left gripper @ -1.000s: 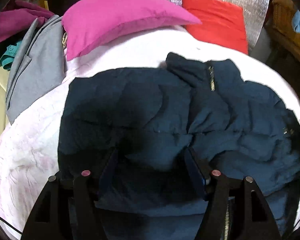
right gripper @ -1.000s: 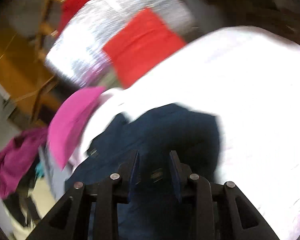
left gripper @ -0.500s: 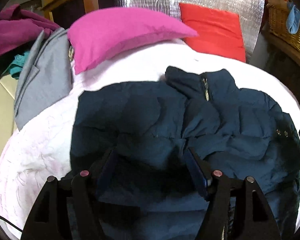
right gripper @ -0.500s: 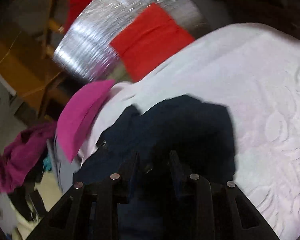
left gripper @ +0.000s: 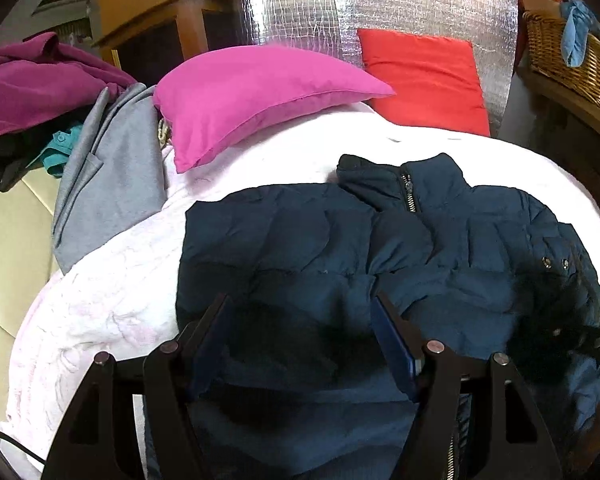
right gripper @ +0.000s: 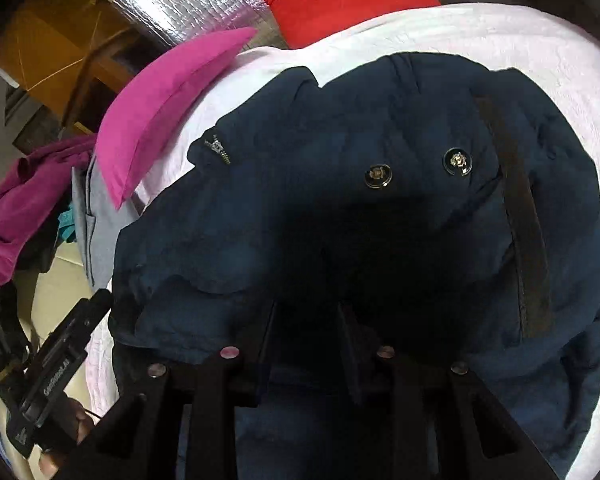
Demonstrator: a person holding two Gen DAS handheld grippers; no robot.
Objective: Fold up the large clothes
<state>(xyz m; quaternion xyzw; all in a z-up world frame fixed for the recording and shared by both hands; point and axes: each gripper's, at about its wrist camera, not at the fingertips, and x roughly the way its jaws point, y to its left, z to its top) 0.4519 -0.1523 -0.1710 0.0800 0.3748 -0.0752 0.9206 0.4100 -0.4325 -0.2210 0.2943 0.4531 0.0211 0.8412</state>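
A navy padded jacket [left gripper: 320, 248] lies on the white bed cover [left gripper: 112, 312], collar and zip towards the pillows, sleeves folded in over the body. My left gripper [left gripper: 300, 320] is open and empty just above its lower left part. My right gripper [right gripper: 306, 320] is half open, low over the jacket [right gripper: 260, 220], close to the folded sleeve with two snap buttons [right gripper: 456, 160] and a dark strap. I see no cloth between its jaws. The right gripper's body shows at the right edge of the left wrist view [left gripper: 596, 344].
A pink pillow [left gripper: 256, 92] and a red pillow [left gripper: 424, 76] lie at the head of the bed against a silver foil panel. Grey [left gripper: 108, 184], purple and teal clothes are piled on the left. A wicker basket [left gripper: 572, 56] stands at the right.
The right gripper has dropped and moved in close over the jacket's right side. The left gripper has drawn back and risen a little; the jacket lies as before.
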